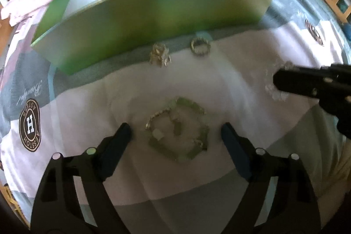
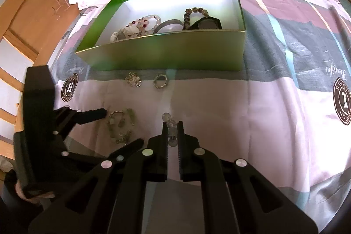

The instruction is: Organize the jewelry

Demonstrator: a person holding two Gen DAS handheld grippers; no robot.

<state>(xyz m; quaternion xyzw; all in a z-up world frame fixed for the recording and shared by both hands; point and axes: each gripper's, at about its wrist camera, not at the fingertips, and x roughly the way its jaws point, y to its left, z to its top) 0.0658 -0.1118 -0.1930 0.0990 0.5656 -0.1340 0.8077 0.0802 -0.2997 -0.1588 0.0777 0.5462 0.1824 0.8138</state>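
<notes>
- Bedspread [image 2: 274, 102]: 1, patchwork print w/ round logo badges; edges cut off by fisheye rim.
- Green box [image 2: 166, 56]: 1, open top, long axis running left-right across right-wrist view. Near wall hides part of contents; I count approx 3 bead bracelets [image 2: 142, 23] plus a grey bangle and sth dark, hard to identify.
- My left gripper [image 1: 175, 130]: jaws apart, nothing pinched, straddling green bracelet [image 1: 177, 128], 1 tangled loop flat on bedspread; blurred.
- My right gripper [image 2: 172, 124]: jaws nearly closed, clamped on clear bead bracelet [image 2: 169, 122], strand running lengthwise between fingers, mostly hidden.
- Small gold pieces by box front: 2, a cluster piece [image 2: 133, 79] and a ring [image 2: 160, 81], apart from each other.
</notes>
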